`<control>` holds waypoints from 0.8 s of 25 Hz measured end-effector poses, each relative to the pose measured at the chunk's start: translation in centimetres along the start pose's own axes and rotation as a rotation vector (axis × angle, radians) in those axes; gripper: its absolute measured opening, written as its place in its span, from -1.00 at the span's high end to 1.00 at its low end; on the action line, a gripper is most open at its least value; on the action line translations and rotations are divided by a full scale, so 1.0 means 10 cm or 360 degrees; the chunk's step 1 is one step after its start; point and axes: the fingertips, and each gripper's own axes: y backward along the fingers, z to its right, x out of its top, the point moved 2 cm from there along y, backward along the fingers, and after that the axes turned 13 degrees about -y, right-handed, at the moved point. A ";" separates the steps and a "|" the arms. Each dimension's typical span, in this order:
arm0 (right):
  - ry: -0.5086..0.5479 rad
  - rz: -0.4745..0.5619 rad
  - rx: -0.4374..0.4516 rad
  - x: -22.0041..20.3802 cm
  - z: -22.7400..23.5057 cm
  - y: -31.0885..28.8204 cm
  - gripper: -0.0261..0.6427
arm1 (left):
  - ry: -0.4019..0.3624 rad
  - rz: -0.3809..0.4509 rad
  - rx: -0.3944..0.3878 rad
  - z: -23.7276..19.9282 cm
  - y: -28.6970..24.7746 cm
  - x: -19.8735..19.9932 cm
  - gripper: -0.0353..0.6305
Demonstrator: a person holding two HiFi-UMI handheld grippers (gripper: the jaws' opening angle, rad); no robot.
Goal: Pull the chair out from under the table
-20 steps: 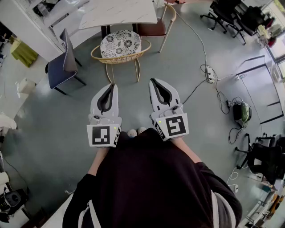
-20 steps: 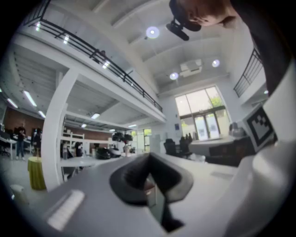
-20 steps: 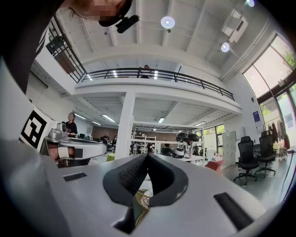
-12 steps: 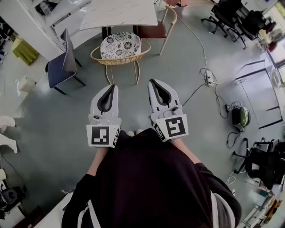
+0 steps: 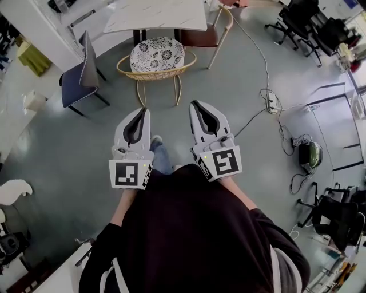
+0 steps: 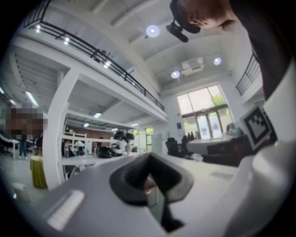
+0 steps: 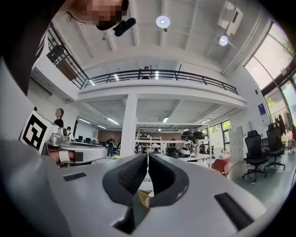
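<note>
The chair [image 5: 155,64] is a round basket chair made of yellow woven cane. It has a soft cushion [image 5: 156,54] on its seat, white with black flower shapes. Its legs are thin and pale, and all of them stand on the grey floor [image 5: 68,154], so the chair is upright. It sits at the near side of the table [image 5: 157,14], right by the edge, with its curved back turned away from the table. The table has a white top with faint grey marks and a dark leg under it.
</note>
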 end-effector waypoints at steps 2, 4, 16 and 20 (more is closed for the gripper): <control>-0.0003 -0.0007 0.0000 -0.02 0.06 -0.10 0.85 | 0.0009 -0.0011 0.0007 -0.04 -0.09 -0.07 0.87; -0.0001 -0.0008 0.0002 -0.07 0.12 -0.26 0.85 | 0.0022 -0.0015 0.0012 -0.13 -0.20 -0.16 0.87; 0.0140 -0.0074 -0.0006 -0.26 0.52 -1.87 0.85 | 0.0024 -0.0059 0.0020 -1.35 -1.37 -0.81 0.87; 0.0131 -0.0118 -0.0041 -0.33 0.71 -2.41 0.85 | 0.0063 -0.0041 -0.0014 -1.70 -1.85 -0.93 0.87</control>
